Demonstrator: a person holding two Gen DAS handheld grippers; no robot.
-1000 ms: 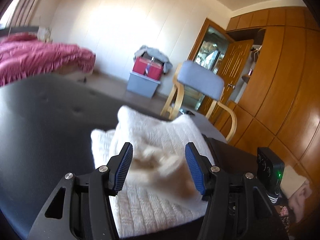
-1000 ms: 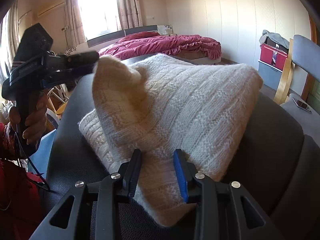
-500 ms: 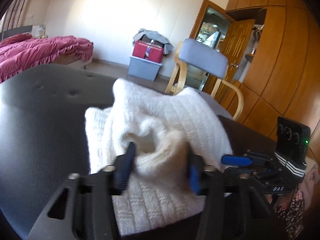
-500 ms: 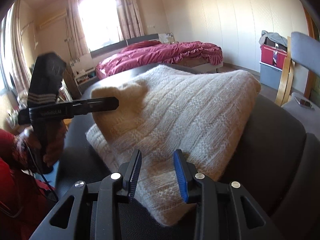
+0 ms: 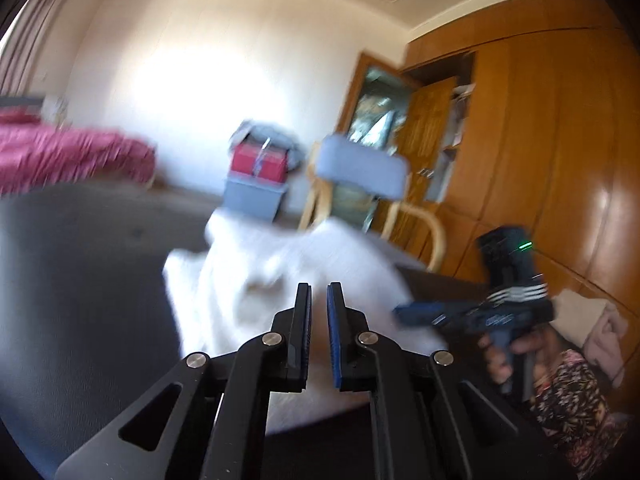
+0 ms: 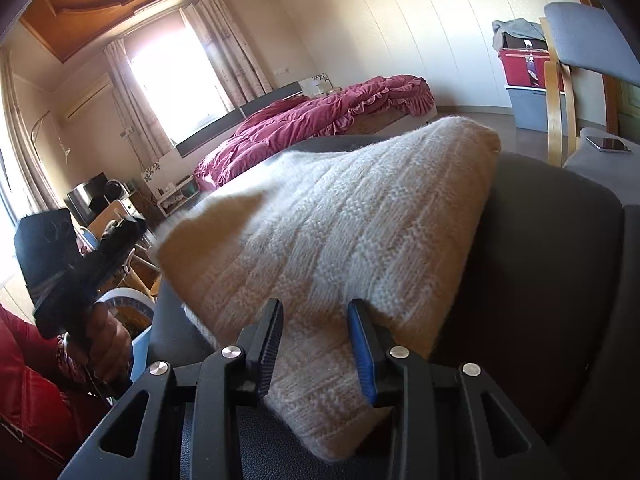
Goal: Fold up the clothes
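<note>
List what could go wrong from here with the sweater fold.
1. The left gripper is nearly shut, but its blurred view does not show whether it holds the raised flap. If it does not, the flap may flop back.
2. The right gripper is open astride the sweater edge, pinning nothing, so a left-side pull could drag the whole bundle across the dark surface.

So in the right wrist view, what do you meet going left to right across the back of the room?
Window → red bedding → red box → grey chair.
</note>
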